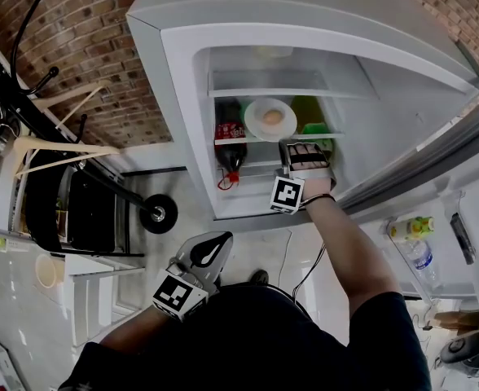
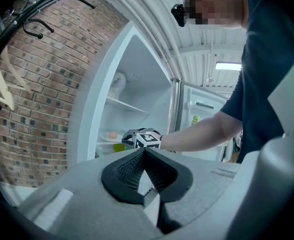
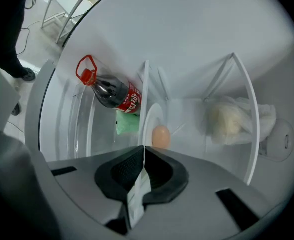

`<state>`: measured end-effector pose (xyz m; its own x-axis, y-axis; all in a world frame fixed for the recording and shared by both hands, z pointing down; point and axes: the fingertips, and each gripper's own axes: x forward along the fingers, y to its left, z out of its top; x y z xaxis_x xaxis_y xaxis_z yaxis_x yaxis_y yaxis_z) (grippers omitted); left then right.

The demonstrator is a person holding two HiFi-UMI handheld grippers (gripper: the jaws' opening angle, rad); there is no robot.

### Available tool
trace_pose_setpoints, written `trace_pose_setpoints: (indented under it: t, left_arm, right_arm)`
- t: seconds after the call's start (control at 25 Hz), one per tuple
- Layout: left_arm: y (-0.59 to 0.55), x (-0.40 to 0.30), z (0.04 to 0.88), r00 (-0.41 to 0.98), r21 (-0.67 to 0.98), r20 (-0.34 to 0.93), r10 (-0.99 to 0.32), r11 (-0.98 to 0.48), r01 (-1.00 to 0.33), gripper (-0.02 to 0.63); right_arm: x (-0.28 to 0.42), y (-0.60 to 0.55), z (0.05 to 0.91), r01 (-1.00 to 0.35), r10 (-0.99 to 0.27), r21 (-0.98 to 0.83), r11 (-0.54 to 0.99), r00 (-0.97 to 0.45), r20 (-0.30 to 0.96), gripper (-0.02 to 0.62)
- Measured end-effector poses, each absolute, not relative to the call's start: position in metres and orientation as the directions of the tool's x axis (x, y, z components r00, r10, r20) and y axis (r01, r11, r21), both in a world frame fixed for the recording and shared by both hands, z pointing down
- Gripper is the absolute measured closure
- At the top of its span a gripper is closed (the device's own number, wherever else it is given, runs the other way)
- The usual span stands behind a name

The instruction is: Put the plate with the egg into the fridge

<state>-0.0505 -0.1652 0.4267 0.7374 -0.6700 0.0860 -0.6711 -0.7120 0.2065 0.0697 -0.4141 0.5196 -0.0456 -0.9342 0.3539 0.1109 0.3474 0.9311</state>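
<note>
The white plate (image 1: 258, 109) with the egg (image 1: 272, 118) lies on a middle shelf of the open fridge (image 1: 174, 72). My right gripper (image 1: 292, 147) reaches into the fridge just in front of the plate's near rim. In the right gripper view its jaws (image 3: 144, 148) meet tip to tip at the shelf's front edge, shut, with nothing showing between them. The egg (image 3: 160, 136) and the plate (image 3: 152, 115) lie right beyond the tips. My left gripper (image 1: 211, 247) hangs low outside the fridge, shut and empty (image 2: 145, 150).
A cola bottle (image 1: 230, 149) with a red cap lies left of the plate, and green packs (image 1: 313, 129) sit to its right. A pale bag (image 3: 227, 121) rests on the shelf above. The open fridge door (image 1: 419, 251) with bottles stands at right, a hanger rack (image 1: 52, 137) at left.
</note>
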Motion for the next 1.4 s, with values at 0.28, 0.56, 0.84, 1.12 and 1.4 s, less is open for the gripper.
trace_pose_setpoints:
  t: [0.28,0.56,0.84,1.12,1.4]
  left_arm:
    - [-0.166,-0.050,0.423,0.738,0.193,0.086,-0.669,-0.715,-0.671,0.601]
    - [-0.164,-0.040,0.429,0.764,0.171,0.100,-0.637,-0.746,-0.644,0.601]
    - [-0.163,-0.029,0.425,0.780,0.163,0.084,-0.620,-0.764,-0.624,0.601]
    - [-0.160,-0.017,0.421,0.802,0.146,0.075,-0.593,-0.789,-0.597,0.601]
    - [-0.156,-0.006,0.416,0.814,0.139,0.085,-0.575,-0.802,-0.581,0.601]
  right_arm:
    - [0.070,-0.404,0.512,0.016,-0.938,0.940,0.342,-0.057,0.342,0.577]
    - [0.069,-0.363,0.494,-0.216,-0.929,0.904,0.370,-0.112,0.353,0.577]
    - [0.051,-0.293,0.460,-0.516,-0.905,0.744,0.424,-0.258,0.338,0.581]
    - [0.036,-0.234,0.433,-0.716,-0.868,0.492,0.496,-0.391,0.306,0.584]
    - [0.027,-0.192,0.418,-0.786,-0.818,0.233,0.572,-0.525,0.237,0.584]
